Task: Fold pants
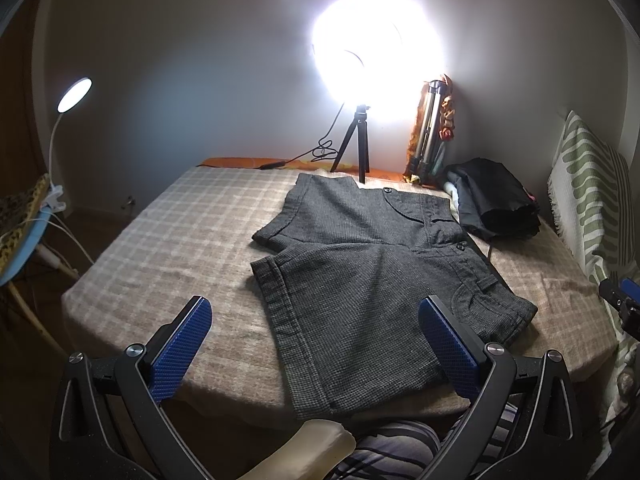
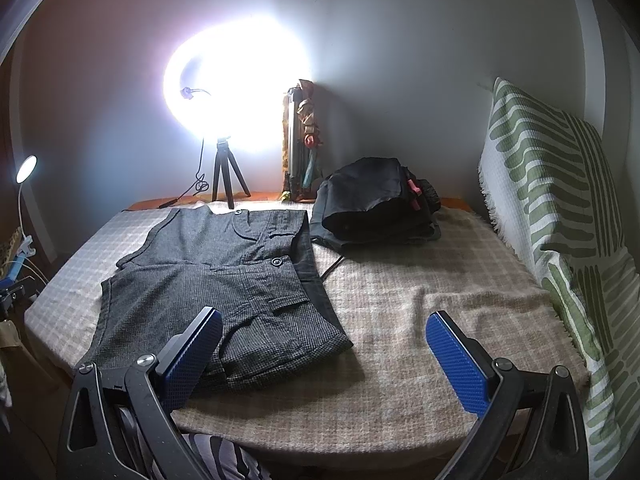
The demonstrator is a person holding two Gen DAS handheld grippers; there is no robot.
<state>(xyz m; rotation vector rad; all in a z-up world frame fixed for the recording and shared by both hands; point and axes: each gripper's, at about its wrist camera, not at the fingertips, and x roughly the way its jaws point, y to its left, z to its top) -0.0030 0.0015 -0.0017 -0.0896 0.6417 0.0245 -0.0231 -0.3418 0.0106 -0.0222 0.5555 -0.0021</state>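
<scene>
Grey tweed short pants (image 1: 360, 272) lie flat on the checked beige blanket (image 1: 160, 240), legs pointing left, waistband to the right. They also show in the right wrist view (image 2: 216, 280). My left gripper (image 1: 316, 316) is open and empty, hovering above the near leg close to the front edge. My right gripper (image 2: 324, 332) is open and empty, hovering over the near waistband corner; its left blue pad (image 2: 192, 356) sits over the cloth, its right pad (image 2: 456, 364) over the bare blanket (image 2: 420, 300). The right gripper's body peeks in at the far right of the left wrist view (image 1: 624, 300).
A bright ring light on a small tripod (image 1: 356, 144) stands at the back edge. A pile of folded dark clothes (image 2: 376, 204) lies at the back right. A green-patterned cushion (image 2: 560, 220) lines the right side. A clip lamp (image 1: 74, 94) stands left of the bed.
</scene>
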